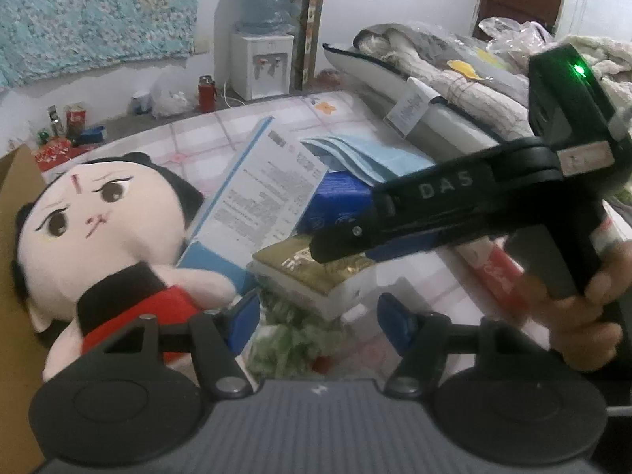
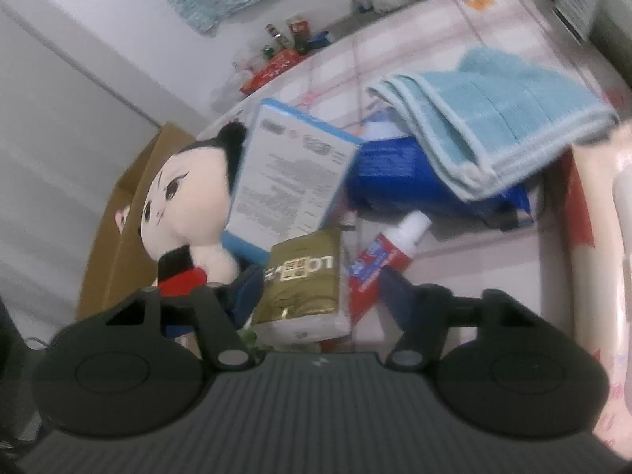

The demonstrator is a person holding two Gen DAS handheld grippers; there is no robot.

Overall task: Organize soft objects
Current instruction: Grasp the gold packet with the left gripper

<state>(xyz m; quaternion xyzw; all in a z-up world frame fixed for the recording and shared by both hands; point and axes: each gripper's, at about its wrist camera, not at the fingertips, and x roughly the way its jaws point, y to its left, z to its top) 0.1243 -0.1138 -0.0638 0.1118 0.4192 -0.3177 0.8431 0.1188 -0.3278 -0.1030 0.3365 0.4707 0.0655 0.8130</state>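
A plush doll (image 1: 106,213) with black hair and a red outfit lies at the left, against a cardboard box (image 1: 15,205). My left gripper (image 1: 320,320) is open; a green fluffy thing (image 1: 292,339) lies between its blue pads, untouched. A folded light-blue towel (image 2: 493,118) rests on a blue package (image 2: 395,170). My right gripper (image 2: 320,300) is open around a gold-topped tissue pack (image 2: 304,288), with a toothpaste tube (image 2: 379,260) by its right finger. In the left wrist view the right gripper (image 1: 324,247), held by a hand (image 1: 572,316), reaches in over that pack (image 1: 316,272).
A white printed box (image 1: 268,181) leans between the doll and the blue package. Everything lies on a pink patterned mattress (image 1: 221,134). Piled bedding (image 1: 454,79) sits at the back right, with a water dispenser (image 1: 264,31) and bottles on the floor beyond.
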